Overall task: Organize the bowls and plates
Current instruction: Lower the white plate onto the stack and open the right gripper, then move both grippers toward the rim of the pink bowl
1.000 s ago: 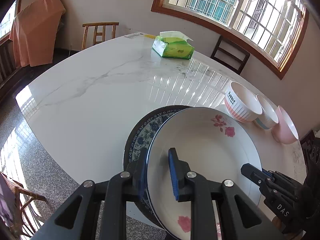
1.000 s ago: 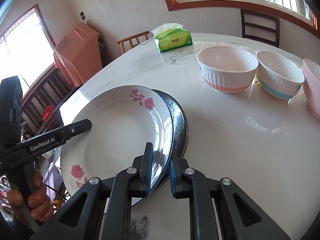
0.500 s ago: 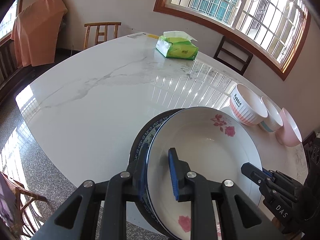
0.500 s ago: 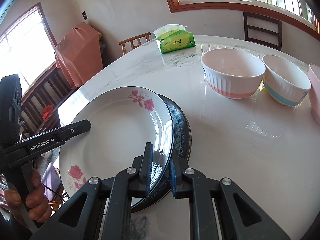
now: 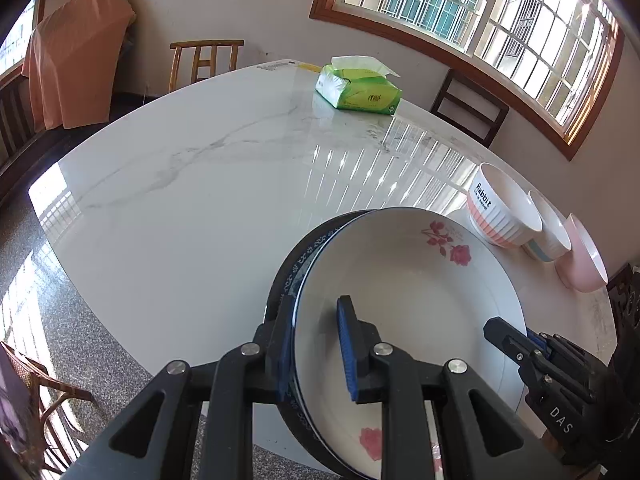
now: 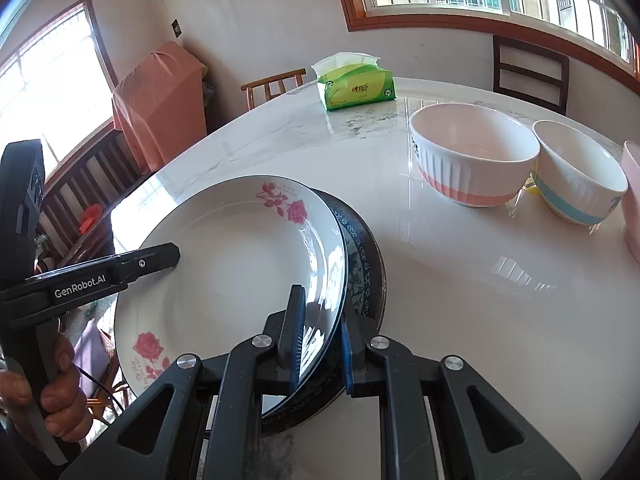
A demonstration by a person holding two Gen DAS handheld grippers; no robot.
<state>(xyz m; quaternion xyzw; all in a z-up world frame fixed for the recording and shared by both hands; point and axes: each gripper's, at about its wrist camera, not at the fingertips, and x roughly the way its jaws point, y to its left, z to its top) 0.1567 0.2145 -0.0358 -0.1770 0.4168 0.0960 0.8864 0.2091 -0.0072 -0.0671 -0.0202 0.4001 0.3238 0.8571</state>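
A white plate with pink roses [image 5: 404,304] [image 6: 240,264] lies stacked on a dark blue patterned plate [image 5: 294,272] [image 6: 362,264]. My left gripper [image 5: 316,348] is shut on the stack's left rim. My right gripper [image 6: 320,340] is shut on the white plate's right rim. The stack is held over the near edge of the white marble table [image 5: 192,184] [image 6: 460,280]. Three bowls stand in a row at the right: a white and coral ribbed one [image 5: 500,212] [image 6: 472,156], a white and blue one [image 5: 550,228] [image 6: 576,172], a pink one [image 5: 584,256] [image 6: 632,200].
A green tissue pack [image 5: 358,90] [image 6: 354,82] lies at the table's far side. Wooden chairs [image 5: 204,58] [image 6: 530,70] stand around the table. An orange cloth [image 5: 72,56] hangs over furniture at the left. The stone floor [image 5: 48,320] lies below the table's near edge.
Both grippers have drawn the stacked plates back toward the table's near edge, away from the bowls. The grips have not changed.
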